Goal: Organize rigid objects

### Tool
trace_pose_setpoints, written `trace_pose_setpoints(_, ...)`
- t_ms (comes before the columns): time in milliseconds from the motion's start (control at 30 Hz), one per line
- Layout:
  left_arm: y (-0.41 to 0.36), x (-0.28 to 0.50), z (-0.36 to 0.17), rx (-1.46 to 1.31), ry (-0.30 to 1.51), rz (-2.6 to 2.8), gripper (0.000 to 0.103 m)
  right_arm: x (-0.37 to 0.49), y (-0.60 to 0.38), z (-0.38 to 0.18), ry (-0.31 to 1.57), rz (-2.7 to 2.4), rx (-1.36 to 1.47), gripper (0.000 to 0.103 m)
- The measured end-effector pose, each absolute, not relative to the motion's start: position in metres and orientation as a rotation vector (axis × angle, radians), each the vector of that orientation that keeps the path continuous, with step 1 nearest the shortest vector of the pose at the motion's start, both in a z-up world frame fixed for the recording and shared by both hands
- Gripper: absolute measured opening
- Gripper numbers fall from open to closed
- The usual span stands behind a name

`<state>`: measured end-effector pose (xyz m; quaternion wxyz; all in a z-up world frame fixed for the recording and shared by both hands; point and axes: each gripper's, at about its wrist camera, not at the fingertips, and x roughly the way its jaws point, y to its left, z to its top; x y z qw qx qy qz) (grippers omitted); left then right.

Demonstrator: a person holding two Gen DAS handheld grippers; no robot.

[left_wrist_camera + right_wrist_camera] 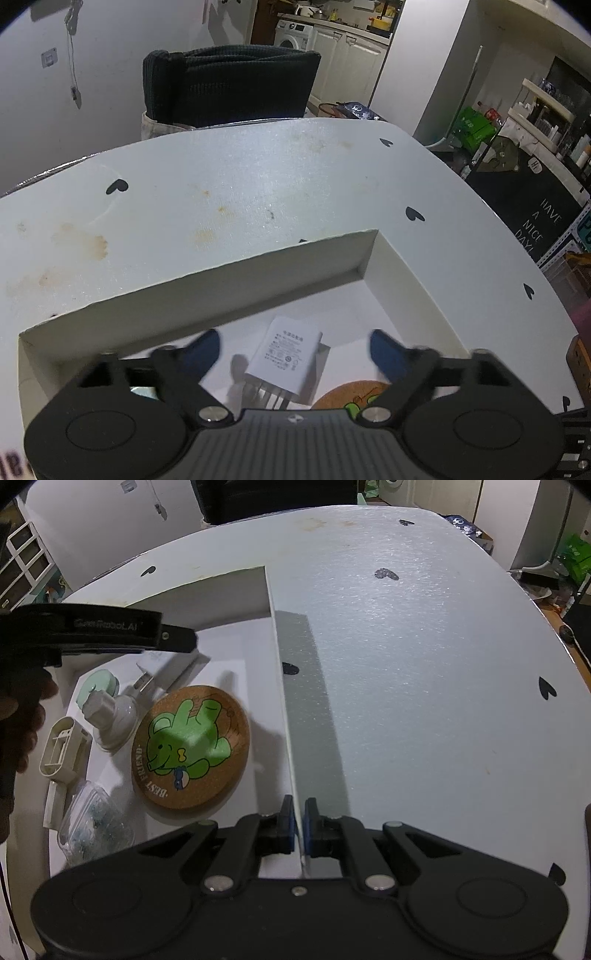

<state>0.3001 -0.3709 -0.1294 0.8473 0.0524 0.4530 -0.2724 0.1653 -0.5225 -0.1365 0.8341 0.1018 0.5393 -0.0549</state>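
**Charger lies loose in the white box, right grip on the box wall**

The white charger (286,356) lies on the floor of the white box (229,275), prongs toward the camera, between the blue pads of the left hand-held gripper (295,354); the jaws stand wide and neither pad touches it. Just beside it lies a round cork coaster (190,747) printed with a green cartoon animal; past the coaster, on the side away from the right-hand wall, sit a mint-green round piece (98,686), a clear suction-cup fitting (110,716), a beige oval plastic part (62,746) and a clear bag of small bits (96,823). The right hand-held gripper (298,825) is clamped narrow on the thin right-hand wall of the box, one pad on each side. The box rests on a white surface (424,686) dotted with small black hearts and marked with brownish stains; a dark chair back (231,85) stands at its far edge.
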Motion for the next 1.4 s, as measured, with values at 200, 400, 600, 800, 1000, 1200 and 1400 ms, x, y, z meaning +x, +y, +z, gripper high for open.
trace_pose_setpoints(200, -0.365, 0.29, -0.124, 0.094, 0.973, -0.586, 0.102, 0.166, -0.525, -0.137, 1.14, -0.111, 0.222, 0.005)
trace_pose_setpoints(400, -0.352, 0.273, -0.112, 0.084, 0.965, -0.604, 0.103, 0.164, -0.525, -0.137, 1.134, -0.113, 0.224, 0.005)
trace_pose_setpoints(600, -0.334, 0.254, -0.094, 0.067, 0.934, -0.615, 0.103, 0.163, -0.525, -0.136, 1.131, -0.111, 0.216, 0.005)
trace_pose_setpoints(800, -0.311, 0.231, -0.07, 0.072, 0.877, -0.607, 0.103, 0.16, -0.522, -0.136, 1.121, -0.122, 0.213, 0.006)
trace_pose_setpoints(1000, -0.283, 0.203, -0.05, 0.08, 0.829, -0.584, 0.103, 0.156, -0.521, -0.136, 1.101, -0.138, 0.219, 0.007)
trace_pose_setpoints(1200, -0.254, 0.177, -0.037, 0.087, 0.794, -0.542, 0.103, 0.152, -0.528, -0.136, 1.082, -0.145, 0.275, 0.008)
trace_pose_setpoints(1400, -0.229, 0.157, -0.031, 0.056, 0.777, -0.508, 0.103, 0.139, -0.524, -0.112, 1.015, -0.181, 0.244, 0.022)
